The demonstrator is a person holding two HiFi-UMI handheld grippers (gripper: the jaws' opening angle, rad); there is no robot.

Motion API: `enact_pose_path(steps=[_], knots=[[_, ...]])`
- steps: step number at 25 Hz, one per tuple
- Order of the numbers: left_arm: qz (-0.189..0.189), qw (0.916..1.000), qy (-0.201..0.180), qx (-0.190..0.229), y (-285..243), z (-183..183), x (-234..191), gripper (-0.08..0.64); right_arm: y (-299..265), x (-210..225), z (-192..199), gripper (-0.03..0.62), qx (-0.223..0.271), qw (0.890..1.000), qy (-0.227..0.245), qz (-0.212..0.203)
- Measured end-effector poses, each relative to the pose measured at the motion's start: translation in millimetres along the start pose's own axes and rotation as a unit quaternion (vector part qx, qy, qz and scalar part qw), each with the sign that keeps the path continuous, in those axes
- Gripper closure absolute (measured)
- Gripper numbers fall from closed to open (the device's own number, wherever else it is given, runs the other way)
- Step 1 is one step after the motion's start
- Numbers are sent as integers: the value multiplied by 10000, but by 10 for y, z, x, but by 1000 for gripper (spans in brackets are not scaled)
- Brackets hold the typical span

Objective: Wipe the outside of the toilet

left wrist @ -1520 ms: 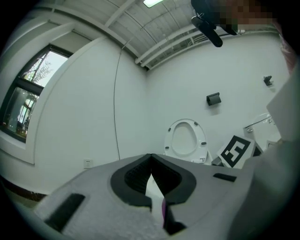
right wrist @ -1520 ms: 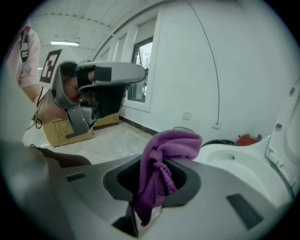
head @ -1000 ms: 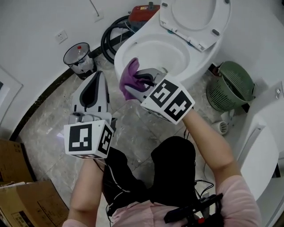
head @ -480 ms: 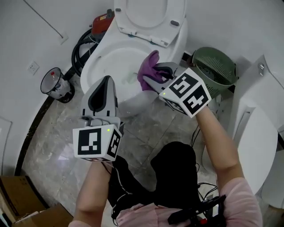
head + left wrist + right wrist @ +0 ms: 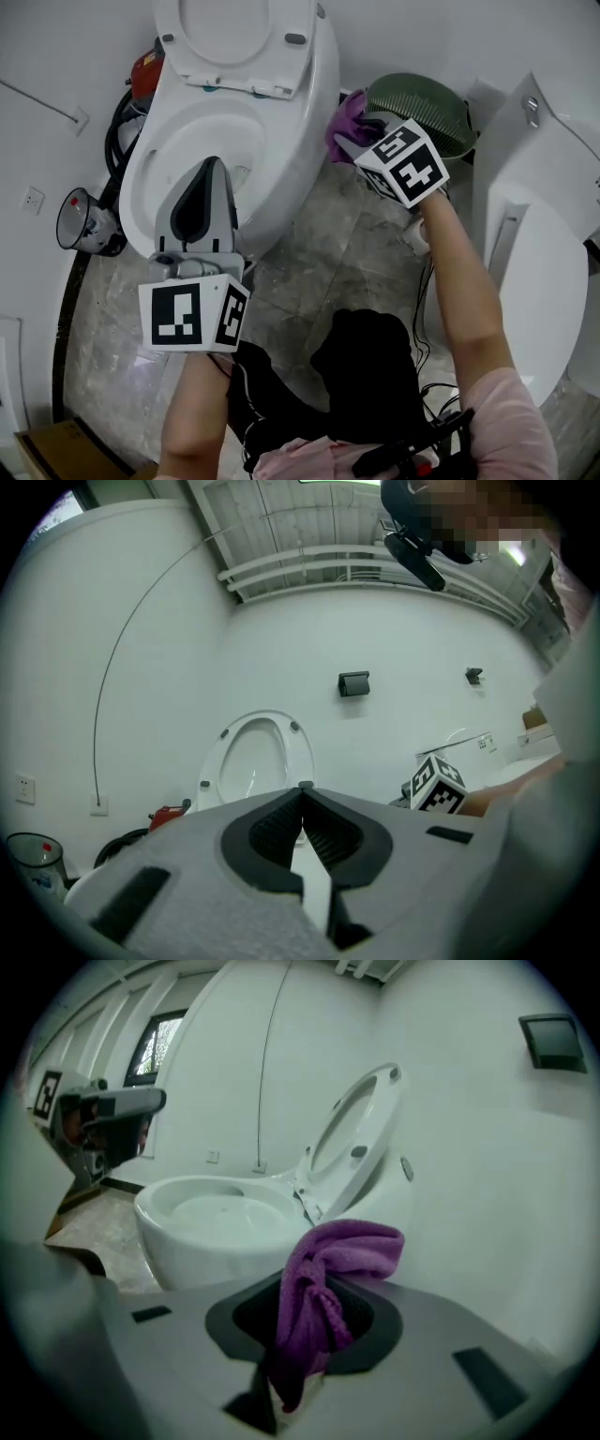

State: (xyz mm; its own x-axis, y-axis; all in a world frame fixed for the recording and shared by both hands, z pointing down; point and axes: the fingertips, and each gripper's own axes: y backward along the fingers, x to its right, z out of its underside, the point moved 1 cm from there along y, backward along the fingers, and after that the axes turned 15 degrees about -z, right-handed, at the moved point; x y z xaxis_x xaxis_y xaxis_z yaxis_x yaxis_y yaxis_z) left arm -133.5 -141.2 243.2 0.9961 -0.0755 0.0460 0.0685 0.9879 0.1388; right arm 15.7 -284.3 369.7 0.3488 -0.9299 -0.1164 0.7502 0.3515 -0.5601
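Note:
A white toilet [image 5: 281,178] stands with its seat and lid [image 5: 234,37] raised; it also shows in the right gripper view as the toilet [image 5: 216,1232]. My right gripper [image 5: 361,141] is shut on a purple cloth [image 5: 345,122], held at the toilet's right outer side, close to the porcelain. In the right gripper view the purple cloth [image 5: 323,1283] bunches out between the jaws. My left gripper [image 5: 208,202] hovers over the bowl's front rim, shut, with nothing in it. From the left gripper view the raised lid [image 5: 253,766] is seen ahead.
A green basket [image 5: 427,108] sits right of the toilet behind my right gripper. A white fixture [image 5: 525,216] fills the right side. Left of the toilet lie a black hose [image 5: 117,136], a red object [image 5: 145,70] and a small bin [image 5: 82,223]. The floor is marble tile.
My right gripper carried the purple cloth from the bowl's front rim round to the toilet's right outer side. The head view swung right; the left gripper stays over the bowl's front.

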Motion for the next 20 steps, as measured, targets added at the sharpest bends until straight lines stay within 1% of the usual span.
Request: enact_pose_path(steps=[3,6,10,16,20], knots=[[78,10000,-20,-2,-139,33,102,552,-207,150,275,494,-281,9996,-36,-39],[80,10000,-3,-32,-277,99,164,552,-468,303,544,494,-493,9987,-85,-140],[78,9998,4,-160,-459,219,221,552,-809,467,899,494,-761,9967,-144,-242],[61,9995,-38,-300,-686,369,302,552,-1232,756,1288,494,-884,9944,-323,-472],[22,9995,-72,-318,-795,405,268,552,-1430,905,1422,494,-971,9939,-210,-484]])
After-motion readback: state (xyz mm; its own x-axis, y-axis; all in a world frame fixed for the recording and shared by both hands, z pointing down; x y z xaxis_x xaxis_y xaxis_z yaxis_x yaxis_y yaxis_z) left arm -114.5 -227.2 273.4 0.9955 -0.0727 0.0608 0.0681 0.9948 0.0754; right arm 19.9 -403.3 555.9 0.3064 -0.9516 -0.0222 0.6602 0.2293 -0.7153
